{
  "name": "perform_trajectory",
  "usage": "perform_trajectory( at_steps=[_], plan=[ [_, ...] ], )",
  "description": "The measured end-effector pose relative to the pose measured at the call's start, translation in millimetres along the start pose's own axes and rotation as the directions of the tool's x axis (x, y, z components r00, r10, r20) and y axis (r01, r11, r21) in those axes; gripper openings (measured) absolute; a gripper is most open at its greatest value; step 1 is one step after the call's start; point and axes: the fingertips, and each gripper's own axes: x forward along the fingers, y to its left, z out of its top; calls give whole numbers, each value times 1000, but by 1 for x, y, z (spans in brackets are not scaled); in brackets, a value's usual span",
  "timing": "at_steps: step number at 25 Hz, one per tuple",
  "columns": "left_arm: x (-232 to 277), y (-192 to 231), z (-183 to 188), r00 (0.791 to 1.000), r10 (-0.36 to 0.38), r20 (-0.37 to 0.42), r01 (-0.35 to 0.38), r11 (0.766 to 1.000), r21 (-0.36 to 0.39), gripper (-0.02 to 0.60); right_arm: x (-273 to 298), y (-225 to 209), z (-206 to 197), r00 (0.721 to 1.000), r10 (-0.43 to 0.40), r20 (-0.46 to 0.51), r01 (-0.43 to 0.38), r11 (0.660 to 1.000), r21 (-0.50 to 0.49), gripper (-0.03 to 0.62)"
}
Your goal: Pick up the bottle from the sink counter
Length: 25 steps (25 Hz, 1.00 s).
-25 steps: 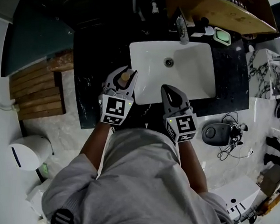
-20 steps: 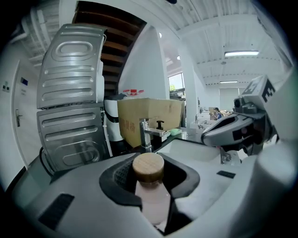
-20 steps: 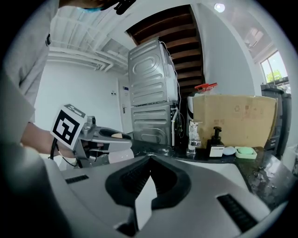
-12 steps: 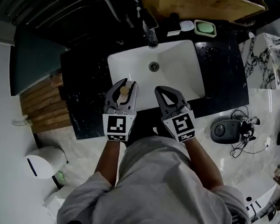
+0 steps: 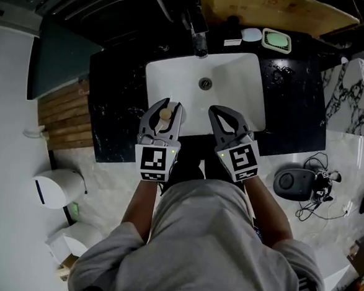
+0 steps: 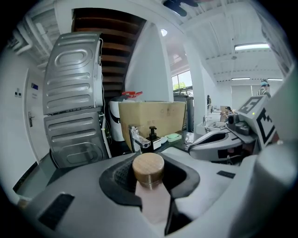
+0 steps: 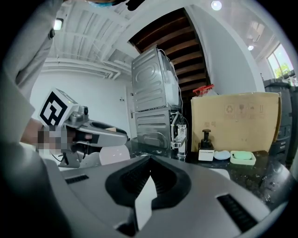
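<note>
The left tool (image 5: 165,106) is clamped, jaws fairly wide, on the neck of the pale bottle with a round wooden cap (image 6: 148,167), while the right tool (image 5: 221,113) beside it is closed on nothing. Over the last second that grip has not altered and both tools have stayed level at the front rim of the white rectangular basin (image 5: 174,79), so the bottle looks lifted clear and the pickup as good as done. Around them lie the black speckled stone tabletop (image 5: 116,112), a chrome faucet (image 5: 199,43), a green soap dish (image 5: 276,40), a brown cardboard box (image 5: 272,8) and pale marble floor (image 5: 105,180).
</note>
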Motion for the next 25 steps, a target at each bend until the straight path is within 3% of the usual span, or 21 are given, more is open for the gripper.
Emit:
perform_trajectory(
  at_steps=[11, 19, 25],
  plan=[
    [-45, -6, 58, 991, -67, 112, 65, 998, 22, 118, -28, 19, 37, 991, -110, 80, 111, 994, -4, 9],
    [-72, 6, 78, 987, -56, 148, 47, 997, 65, 117, -57, 34, 97, 960, -190, 205, 209, 975, -76, 9],
    [-86, 10, 86, 976, -77, 202, 69, 996, 48, 117, -57, 37, 100, 942, -250, 223, 280, 953, -115, 9]
  ],
)
